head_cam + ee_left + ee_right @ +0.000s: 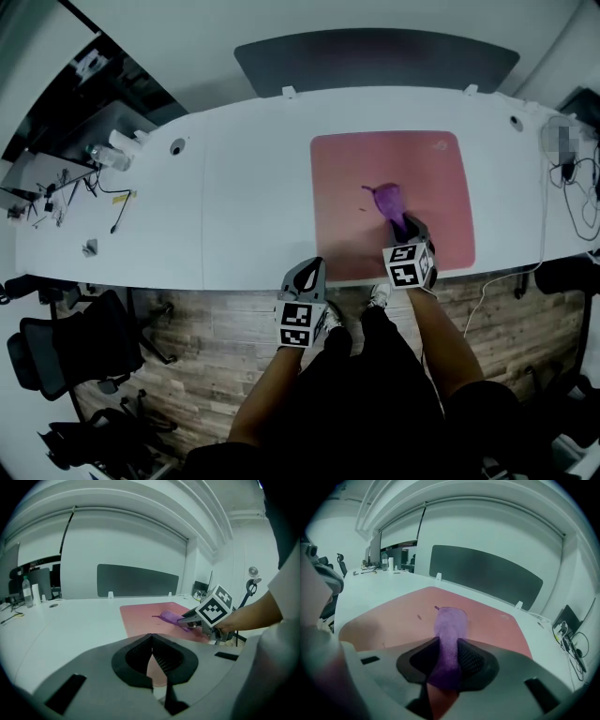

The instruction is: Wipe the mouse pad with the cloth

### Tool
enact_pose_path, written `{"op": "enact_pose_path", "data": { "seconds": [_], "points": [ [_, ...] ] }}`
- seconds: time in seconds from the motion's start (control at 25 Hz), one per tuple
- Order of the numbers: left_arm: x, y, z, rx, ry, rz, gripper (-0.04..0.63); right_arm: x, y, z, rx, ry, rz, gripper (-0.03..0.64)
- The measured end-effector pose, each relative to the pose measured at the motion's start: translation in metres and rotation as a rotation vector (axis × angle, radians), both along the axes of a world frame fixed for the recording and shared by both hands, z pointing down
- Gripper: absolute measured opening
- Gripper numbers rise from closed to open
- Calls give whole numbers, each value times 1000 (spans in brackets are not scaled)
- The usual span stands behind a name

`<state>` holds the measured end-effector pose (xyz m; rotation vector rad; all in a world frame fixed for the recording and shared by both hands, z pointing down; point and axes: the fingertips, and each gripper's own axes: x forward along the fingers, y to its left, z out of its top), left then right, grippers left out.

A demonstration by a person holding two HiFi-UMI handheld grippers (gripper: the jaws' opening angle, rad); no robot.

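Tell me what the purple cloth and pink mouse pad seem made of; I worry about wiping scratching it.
The cloth looks like soft, fuzzy fabric, probably microfibre: a matte nap shows where the right gripper pinches it, and it drapes limply. The mouse pad is a thin, flat, matte pink sheet without glare, likely fabric-topped, though soft plastic or rubber is possible.

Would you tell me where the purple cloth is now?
In the head view, the cloth lies on the mouse pad, right of centre, pinched by the right gripper.

No legible text, seemingly.
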<state>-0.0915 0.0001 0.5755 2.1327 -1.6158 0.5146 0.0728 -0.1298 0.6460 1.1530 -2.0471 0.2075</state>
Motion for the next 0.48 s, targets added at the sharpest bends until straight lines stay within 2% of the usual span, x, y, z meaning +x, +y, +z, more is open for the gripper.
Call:
{"op": "enact_pose_path", "data": {
  "seconds": [0.48],
  "points": [
    [37,-23,3,-23,2,49,20,72,-16,0,5,29,77,127]
  ]
}}
